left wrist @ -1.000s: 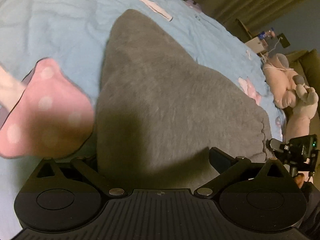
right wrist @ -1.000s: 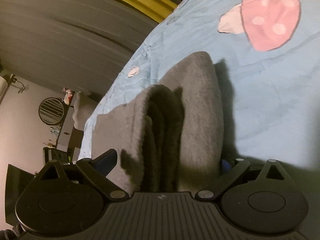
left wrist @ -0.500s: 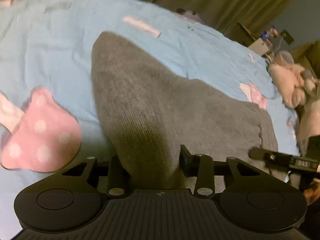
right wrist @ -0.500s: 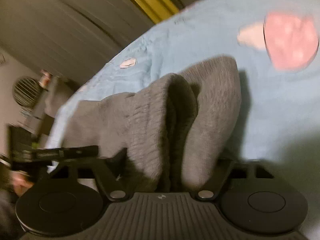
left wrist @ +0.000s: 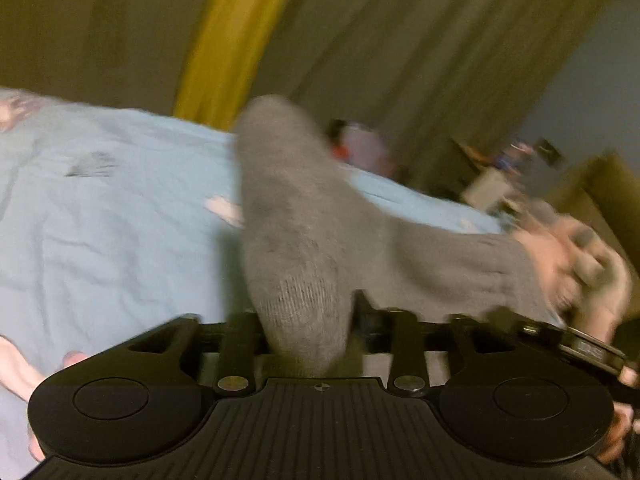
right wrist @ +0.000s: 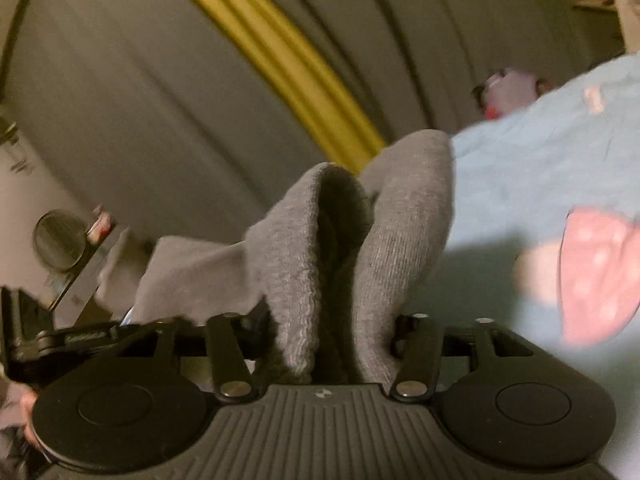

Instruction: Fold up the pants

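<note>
The grey knit pants (left wrist: pixel 304 232) are folded into a thick bundle, lifted off the light blue bed sheet (left wrist: pixel 112 208). My left gripper (left wrist: pixel 308 320) is shut on one end of the pants, with the cloth bunched between its jaws. My right gripper (right wrist: pixel 332 328) is shut on the other end of the pants (right wrist: pixel 360 232), where several folded layers stand up between its jaws. The right gripper also shows at the right edge of the left wrist view (left wrist: pixel 584 344). Both views are blurred by motion.
A pink spotted mushroom print (right wrist: pixel 592 272) marks the sheet to the right. Olive curtains with a yellow strip (left wrist: pixel 224 48) hang behind the bed. A plush toy (left wrist: pixel 580 256) lies at the bed's right side. A round fan (right wrist: pixel 60 240) and shelf stand at left.
Both grippers closed on the pants' ends and lifted them off the sheet. The views tilted up toward the curtains.
</note>
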A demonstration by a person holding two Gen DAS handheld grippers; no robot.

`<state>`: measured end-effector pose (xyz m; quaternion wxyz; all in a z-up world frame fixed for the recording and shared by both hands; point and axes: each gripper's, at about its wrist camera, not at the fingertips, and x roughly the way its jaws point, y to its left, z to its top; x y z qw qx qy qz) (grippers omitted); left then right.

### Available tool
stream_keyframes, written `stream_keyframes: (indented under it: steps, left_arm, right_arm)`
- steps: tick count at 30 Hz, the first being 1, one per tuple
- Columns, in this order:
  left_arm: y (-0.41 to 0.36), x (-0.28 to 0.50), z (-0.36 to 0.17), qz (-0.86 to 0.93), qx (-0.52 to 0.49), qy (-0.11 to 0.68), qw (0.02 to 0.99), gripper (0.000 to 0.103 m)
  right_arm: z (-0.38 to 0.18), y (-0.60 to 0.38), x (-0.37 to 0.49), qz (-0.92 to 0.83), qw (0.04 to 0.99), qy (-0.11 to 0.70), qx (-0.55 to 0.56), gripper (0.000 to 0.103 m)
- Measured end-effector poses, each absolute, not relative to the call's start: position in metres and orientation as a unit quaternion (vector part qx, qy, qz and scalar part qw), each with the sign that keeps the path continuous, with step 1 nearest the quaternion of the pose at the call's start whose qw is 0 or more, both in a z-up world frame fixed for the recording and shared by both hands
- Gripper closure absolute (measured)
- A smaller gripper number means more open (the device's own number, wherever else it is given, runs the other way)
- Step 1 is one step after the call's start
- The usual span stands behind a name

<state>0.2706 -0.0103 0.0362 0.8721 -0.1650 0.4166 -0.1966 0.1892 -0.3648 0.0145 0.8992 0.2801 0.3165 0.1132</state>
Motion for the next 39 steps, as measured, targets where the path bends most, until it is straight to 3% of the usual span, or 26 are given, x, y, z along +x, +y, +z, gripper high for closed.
stream_keyframes:
  steps: [1,2,4,7,9,11,13,18,20,22,24,25,28,30,31,39]
  left_arm:
    - [-0.008,0.277,0.034,-0.156,-0.160,0.423,0.878,0.037]
    - [-0.006,0.279,0.031,-0.129,-0.149,0.426,0.883,0.027]
    - [-0.004,0.272,0.024,-0.125,-0.119,0.432,0.885,0.023]
    - [-0.016,0.251,0.006,-0.139,-0.085,0.446,0.880,0.020]
    - [-0.023,0.239,-0.006,-0.149,-0.075,0.454,0.875,0.020]
    - [-0.032,0.230,-0.015,-0.155,-0.072,0.458,0.872,0.019]
    - [-0.032,0.221,-0.021,-0.164,-0.074,0.465,0.867,0.017]
    - [-0.043,0.209,-0.034,-0.170,-0.009,0.479,0.861,0.013]
    - [-0.052,0.202,-0.040,-0.158,0.041,0.487,0.858,0.008]
    - [-0.056,0.188,-0.045,-0.137,0.089,0.497,0.852,0.008]
    - [-0.055,0.171,-0.049,-0.142,0.103,0.514,0.839,0.008]
    - [-0.054,0.159,-0.052,-0.144,0.101,0.522,0.835,0.008]
    - [-0.051,0.129,-0.057,-0.134,0.082,0.538,0.828,0.006]
    - [-0.049,0.109,-0.056,-0.126,0.063,0.537,0.832,0.006]
    - [-0.048,0.100,-0.056,-0.121,0.048,0.541,0.831,0.005]
    - [-0.053,0.046,-0.053,-0.067,0.021,0.535,0.842,0.001]
  right_arm:
    - [0.014,-0.369,0.197,0.073,0.904,0.325,0.270,0.013]
    - [0.014,-0.373,0.201,0.015,0.909,0.331,0.251,0.004]
    - [0.012,-0.379,0.195,-0.061,0.916,0.323,0.230,0.004]
    - [0.002,-0.381,0.179,-0.038,0.919,0.316,0.233,0.005]
    - [-0.004,-0.371,0.171,-0.013,0.918,0.308,0.248,0.014]
    - [-0.004,-0.362,0.162,0.017,0.921,0.301,0.247,0.053]
    - [0.000,-0.348,0.160,0.049,0.924,0.295,0.239,0.071]
    - [-0.020,-0.323,0.173,0.063,0.922,0.330,0.190,0.073]
    - [-0.042,-0.319,0.182,0.053,0.904,0.392,0.161,0.090]
    - [-0.040,-0.318,0.174,0.055,0.897,0.409,0.161,0.090]
    - [-0.033,-0.315,0.161,0.054,0.893,0.420,0.154,0.069]
    - [-0.031,-0.313,0.153,0.055,0.892,0.423,0.148,0.045]
    - [-0.034,-0.300,0.115,0.060,0.896,0.429,0.094,0.039]
    - [-0.036,-0.294,0.090,0.058,0.895,0.438,0.065,0.022]
    - [-0.038,-0.290,0.076,0.056,0.894,0.441,0.050,0.003]
    - [-0.030,-0.270,0.002,0.030,0.895,0.441,0.064,0.004]
